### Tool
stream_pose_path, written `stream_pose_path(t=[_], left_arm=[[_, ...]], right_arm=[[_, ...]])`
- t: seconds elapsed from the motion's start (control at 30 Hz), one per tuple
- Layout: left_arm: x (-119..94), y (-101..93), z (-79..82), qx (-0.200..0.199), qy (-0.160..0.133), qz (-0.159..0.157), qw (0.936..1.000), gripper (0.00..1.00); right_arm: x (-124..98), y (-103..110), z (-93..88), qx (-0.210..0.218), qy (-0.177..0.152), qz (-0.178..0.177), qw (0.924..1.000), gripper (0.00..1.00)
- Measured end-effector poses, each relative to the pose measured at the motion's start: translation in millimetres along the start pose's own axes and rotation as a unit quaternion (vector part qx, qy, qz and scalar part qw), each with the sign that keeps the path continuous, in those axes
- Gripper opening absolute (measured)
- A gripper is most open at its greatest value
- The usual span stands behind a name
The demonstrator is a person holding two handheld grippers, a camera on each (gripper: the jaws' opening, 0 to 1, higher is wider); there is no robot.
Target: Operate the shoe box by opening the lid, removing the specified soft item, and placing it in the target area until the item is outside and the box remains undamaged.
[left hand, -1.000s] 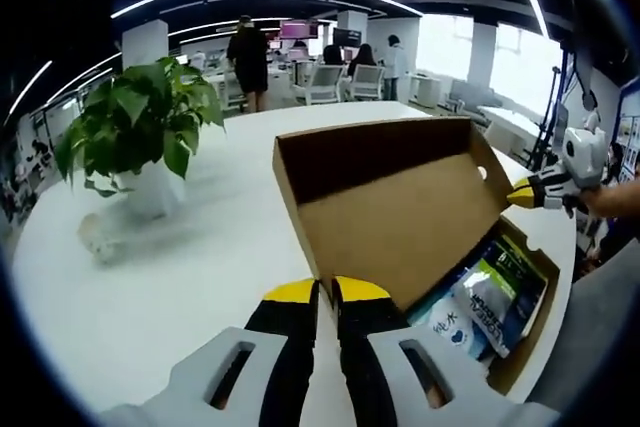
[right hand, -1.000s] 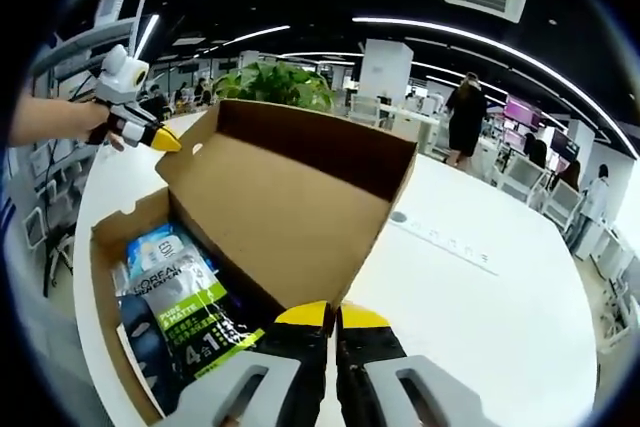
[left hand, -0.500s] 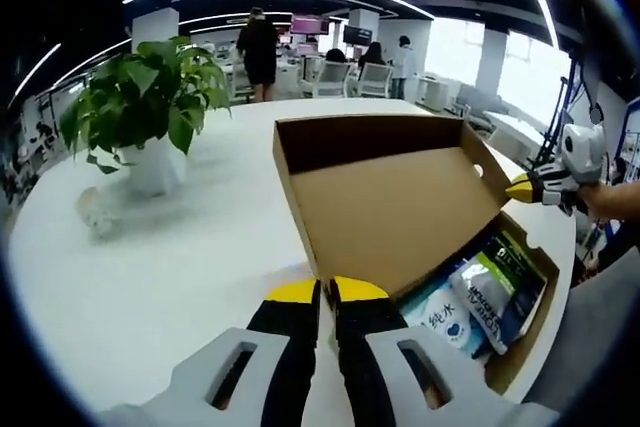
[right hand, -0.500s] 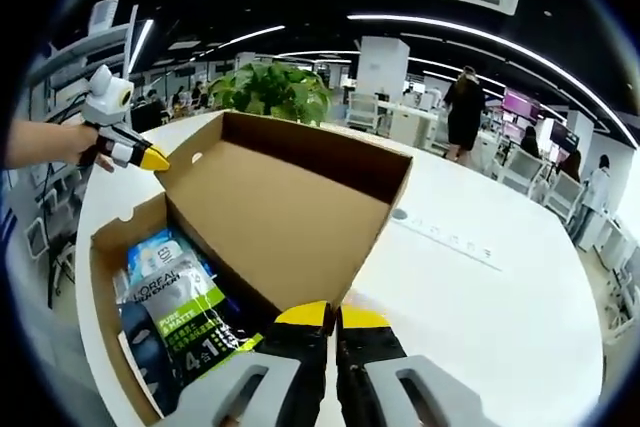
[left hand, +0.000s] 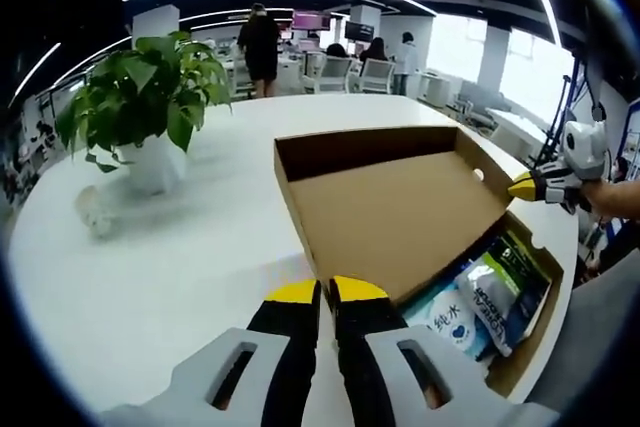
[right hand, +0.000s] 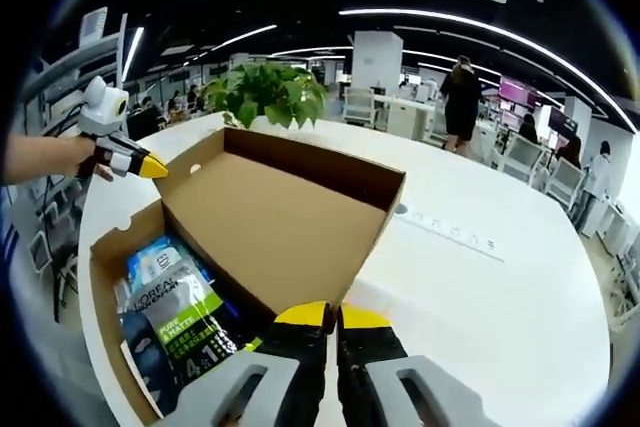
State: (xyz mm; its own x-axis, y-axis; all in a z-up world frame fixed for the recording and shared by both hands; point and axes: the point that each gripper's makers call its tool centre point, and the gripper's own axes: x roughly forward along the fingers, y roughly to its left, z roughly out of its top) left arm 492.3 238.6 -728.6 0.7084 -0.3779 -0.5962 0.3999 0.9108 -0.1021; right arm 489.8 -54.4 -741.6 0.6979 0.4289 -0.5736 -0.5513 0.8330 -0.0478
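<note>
Sitting open-side up on the white round table (left hand: pixel 180 267): the shoe box (left hand: pixel 528 342), hinged lid (left hand: pixel 400 212) swinging back, brown inner face turning upward, sloping rather than lying flat. Long axis of box running along the hinge line, from one gripper across to the other; lid's free edge pointing away from the box's cavity toward the table's middle.

Lying inside the box, flat and overlapping: a green-and-white L'Oreal pouch (right hand: pixel 183 309) and a blue wipes pack (left hand: pixel 446 323), both soft packets.

Pinching the lid at one end of its free edge, jaws pressed together on the thin card: left gripper (left hand: pixel 325 292). Doing the same at the opposite end, jaws likewise drawn closed: right gripper (right hand: pixel 332 315).

Judging the step in hand as laying the lid fully back. Doing it well probably meaning lowering both ends together at equal height, avoiding twisting the card or tearing the hinge, then releasing only once the lid is resting.

Standing beyond the box's lid, well apart from it: a potted plant (left hand: pixel 140 117)
</note>
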Motion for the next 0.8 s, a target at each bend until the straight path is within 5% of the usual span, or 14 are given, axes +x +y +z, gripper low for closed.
stream_pose_path(t=[0.8], left_arm=[[12.5,5.3,0.5,-0.008,0.007,0.011,0.9999,0.03]], right_arm=[[10.8,-5.2,-1.6,0.008,0.01,-0.001,0.9999,0.0]])
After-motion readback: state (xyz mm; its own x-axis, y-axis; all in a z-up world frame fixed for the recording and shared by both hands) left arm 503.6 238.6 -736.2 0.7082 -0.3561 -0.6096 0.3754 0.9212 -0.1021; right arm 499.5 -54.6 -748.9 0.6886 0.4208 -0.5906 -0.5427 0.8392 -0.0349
